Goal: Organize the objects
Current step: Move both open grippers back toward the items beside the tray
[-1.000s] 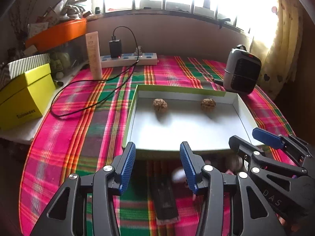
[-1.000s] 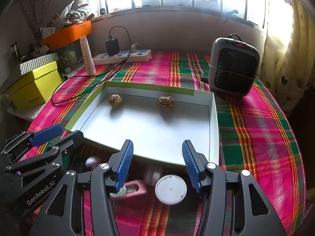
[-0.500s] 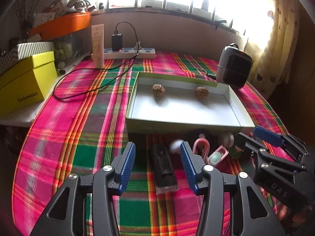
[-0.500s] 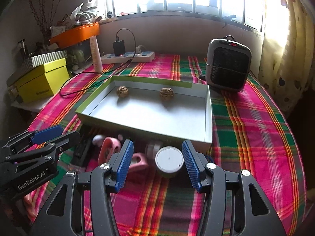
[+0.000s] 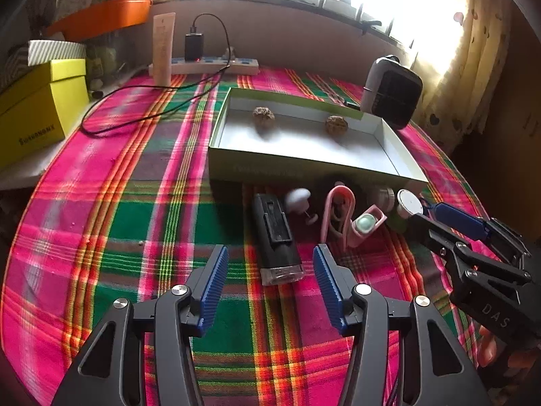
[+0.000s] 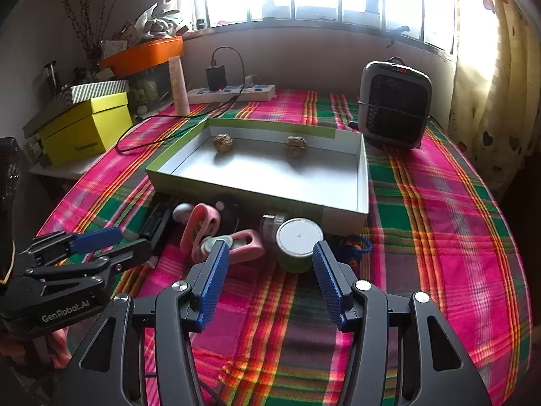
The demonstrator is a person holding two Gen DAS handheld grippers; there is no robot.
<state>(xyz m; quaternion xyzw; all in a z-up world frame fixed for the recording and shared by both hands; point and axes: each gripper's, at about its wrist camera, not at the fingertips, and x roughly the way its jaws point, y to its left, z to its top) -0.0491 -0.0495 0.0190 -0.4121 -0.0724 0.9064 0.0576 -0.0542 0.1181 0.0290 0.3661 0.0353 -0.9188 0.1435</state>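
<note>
Two walnuts [image 5: 263, 116] sit in the tray [image 5: 270, 169]; your left tool [image 5: 268, 272] and right tool [image 6: 267, 275] gape empty, clutter [image 5: 338, 216] at frame center remains.

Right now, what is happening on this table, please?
A person holds a gripper in each hand over a plaid-covered table. The left gripper is lined up over a black flashlight; its jaws have just been opening and do not touch it. The right gripper is open in front of a green jar with a white lid. The shallow box holds only two walnuts so far; the small items lie in front of it.
</note>
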